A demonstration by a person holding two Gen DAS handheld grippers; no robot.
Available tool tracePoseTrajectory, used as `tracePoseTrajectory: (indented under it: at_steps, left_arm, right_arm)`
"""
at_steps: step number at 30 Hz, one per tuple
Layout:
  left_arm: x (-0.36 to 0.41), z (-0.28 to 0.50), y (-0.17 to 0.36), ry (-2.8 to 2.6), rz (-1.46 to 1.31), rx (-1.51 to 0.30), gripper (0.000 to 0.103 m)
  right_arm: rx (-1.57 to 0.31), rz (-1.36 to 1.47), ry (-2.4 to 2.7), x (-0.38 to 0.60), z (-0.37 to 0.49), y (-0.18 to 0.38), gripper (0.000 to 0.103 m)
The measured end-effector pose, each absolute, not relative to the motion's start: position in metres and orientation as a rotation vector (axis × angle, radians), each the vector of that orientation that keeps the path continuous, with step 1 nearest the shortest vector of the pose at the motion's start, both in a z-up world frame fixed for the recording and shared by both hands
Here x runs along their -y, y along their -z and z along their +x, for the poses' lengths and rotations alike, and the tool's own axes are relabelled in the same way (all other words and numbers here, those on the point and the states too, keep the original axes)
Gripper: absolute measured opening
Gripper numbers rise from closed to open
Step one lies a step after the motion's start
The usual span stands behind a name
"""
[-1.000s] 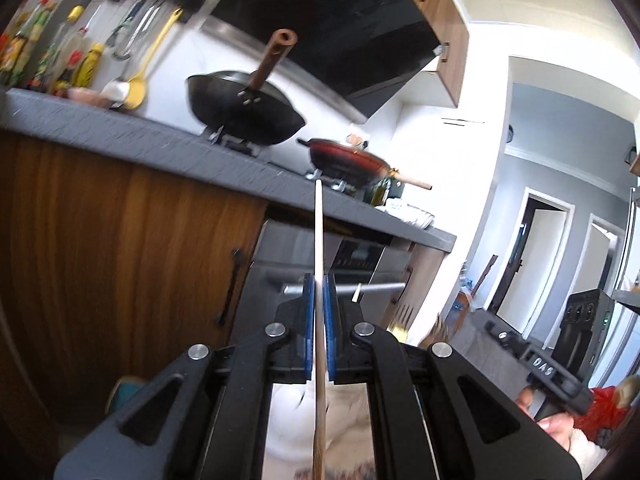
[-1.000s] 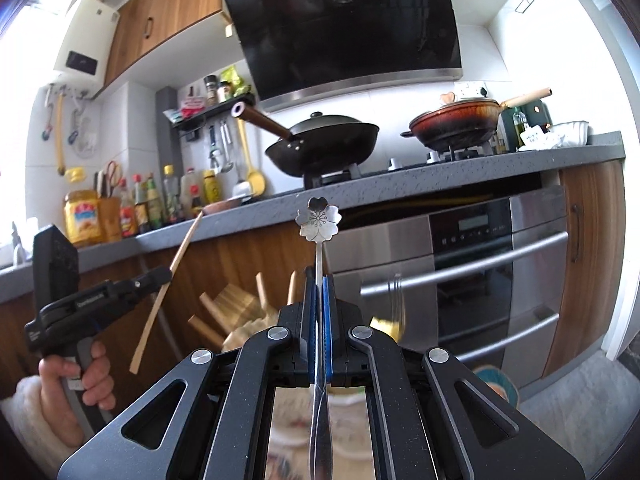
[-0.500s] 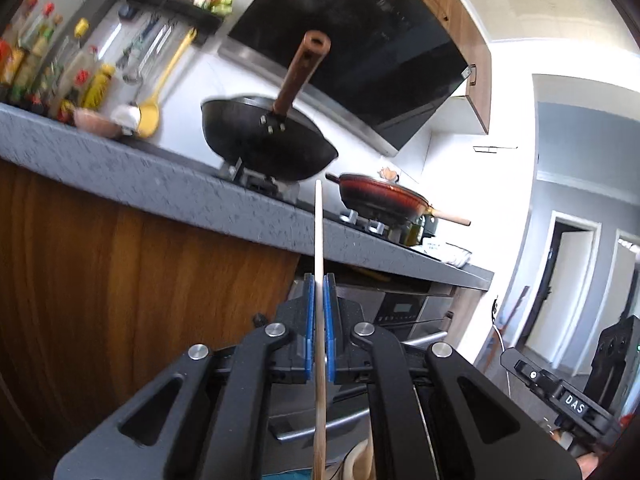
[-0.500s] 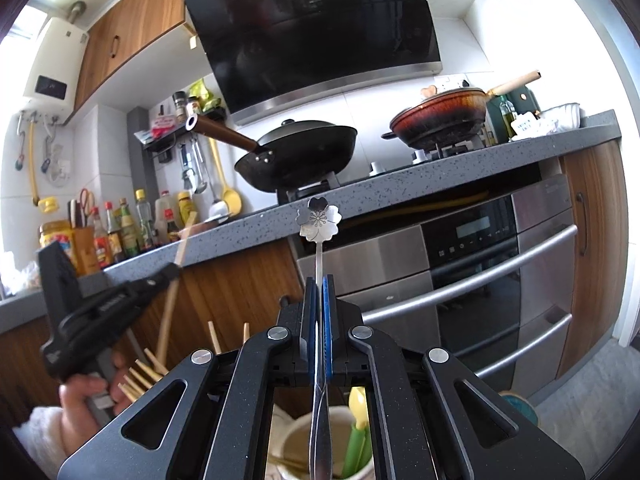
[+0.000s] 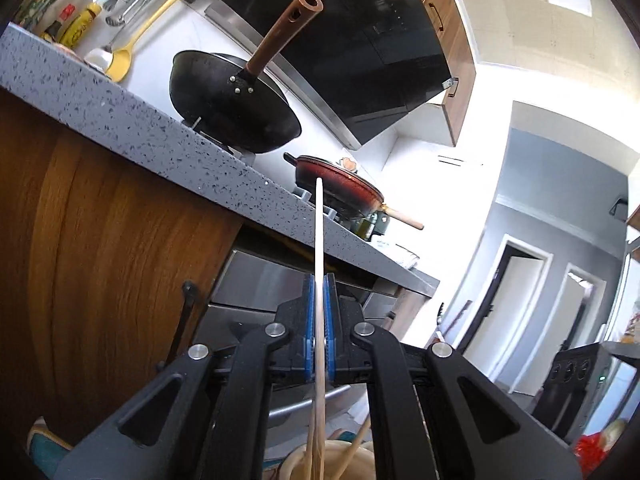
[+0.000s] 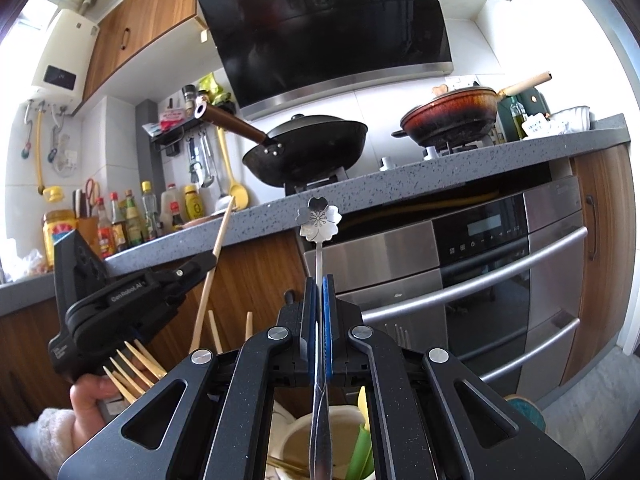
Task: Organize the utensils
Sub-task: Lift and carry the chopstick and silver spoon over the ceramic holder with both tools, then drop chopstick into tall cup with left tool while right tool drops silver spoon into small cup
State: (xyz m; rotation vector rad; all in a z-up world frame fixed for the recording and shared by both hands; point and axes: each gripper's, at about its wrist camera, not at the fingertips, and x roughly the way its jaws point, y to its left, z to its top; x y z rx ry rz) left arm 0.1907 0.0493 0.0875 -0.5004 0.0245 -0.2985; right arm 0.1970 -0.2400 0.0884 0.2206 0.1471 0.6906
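My left gripper [image 5: 319, 280] is shut on a wooden chopstick [image 5: 319, 232] that stands upright, its lower end in a cream holder [image 5: 296, 462] with other chopsticks. In the right wrist view the left gripper [image 6: 210, 258] holds that chopstick [image 6: 216, 248] at the left. My right gripper [image 6: 319, 280] is shut on a silver spoon with a flower-shaped handle end [image 6: 319, 220], held upright above a cream cup [image 6: 296, 440] that holds a yellow-green utensil [image 6: 362, 432].
A grey counter [image 6: 440, 164] carries a black wok [image 6: 308, 148], a red pan [image 6: 452, 114] and sauce bottles [image 6: 128, 216]. A steel oven [image 6: 480, 264] sits below it. Several wooden utensils [image 6: 128, 368] stand by the left hand.
Both grippers have dropped lower and closer to the holders. The chopstick's lower end now sits among others in the cream holder, and the spoon hangs over the cup.
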Motion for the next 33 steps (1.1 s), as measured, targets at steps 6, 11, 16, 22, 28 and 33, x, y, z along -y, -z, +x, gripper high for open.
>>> tracePoseTrajectory:
  at_steps: [6, 11, 16, 22, 28, 33]
  left_arm:
    - [-0.046, 0.189, -0.088, 0.336, -0.482, -0.032, 0.004]
    - [-0.043, 0.188, -0.09, 0.344, -0.462, -0.04, 0.004]
    - [-0.041, 0.181, -0.094, 0.325, -0.416, -0.046, 0.004]
    - [-0.048, 0.175, -0.101, 0.28, -0.375, -0.066, 0.008]
    - [-0.061, 0.167, -0.097, 0.264, -0.383, -0.063, 0.016]
    - [-0.072, 0.156, -0.095, 0.24, -0.393, -0.061, 0.02]
  right_arm:
    - [-0.147, 0.222, -0.69, 0.24, 0.197, -0.089, 0.004]
    - [-0.15, 0.222, -0.693, 0.24, 0.197, -0.088, 0.004]
    - [-0.147, 0.24, -0.701, 0.24, 0.199, -0.09, 0.004]
    - [-0.135, 0.231, -0.711, 0.223, 0.209, -0.092, 0.004]
    - [-0.089, 0.09, -0.624, 0.203, 0.205, -0.08, 0.004]
    - [-0.123, 0.063, -0.599, 0.208, 0.204, -0.069, 0.004]
